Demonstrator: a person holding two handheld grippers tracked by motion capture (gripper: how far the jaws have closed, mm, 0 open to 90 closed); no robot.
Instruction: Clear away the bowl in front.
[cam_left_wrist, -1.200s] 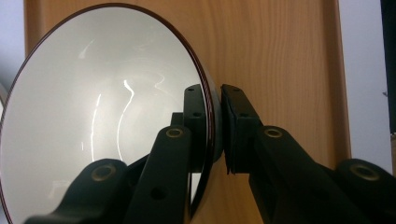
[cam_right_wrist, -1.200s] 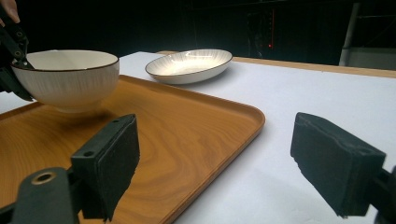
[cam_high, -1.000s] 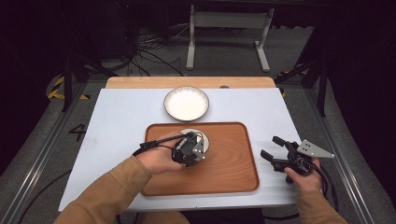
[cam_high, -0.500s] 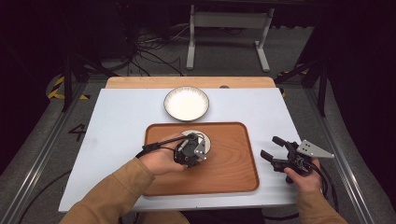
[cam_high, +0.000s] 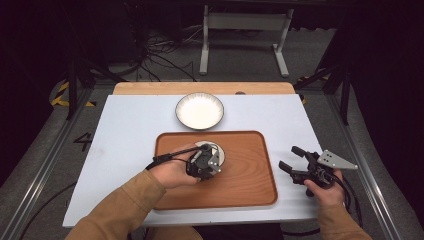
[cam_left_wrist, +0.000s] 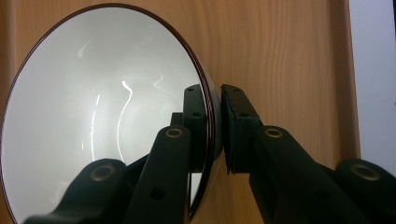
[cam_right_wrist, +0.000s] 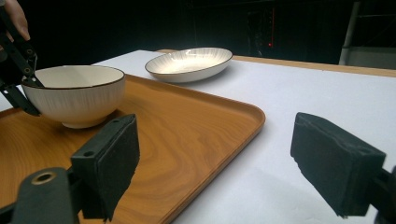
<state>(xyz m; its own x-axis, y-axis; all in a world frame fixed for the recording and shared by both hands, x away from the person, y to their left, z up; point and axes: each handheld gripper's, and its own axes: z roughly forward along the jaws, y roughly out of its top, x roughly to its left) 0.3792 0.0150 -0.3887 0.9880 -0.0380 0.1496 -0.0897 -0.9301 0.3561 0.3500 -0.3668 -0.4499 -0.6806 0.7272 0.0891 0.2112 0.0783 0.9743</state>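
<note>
The left gripper (cam_left_wrist: 215, 126) pinches the rim of the bowl (cam_left_wrist: 102, 107), one jaw inside and one outside (the bowl stands on the wooden tray (cam_high: 245, 175)). The right gripper (cam_high: 296, 161) rests on the table (cam_high: 125, 125) just right of the tray, jaws spread with nothing between them. Beyond the bowl lies a plate (cam_high: 199, 110).

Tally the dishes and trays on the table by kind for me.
Bowl: 1, on the tray, left hand-held gripper clamped on its rim
Plate: 1, on the white tabletop beyond the tray
Wooden tray: 1
Total: 3
</note>
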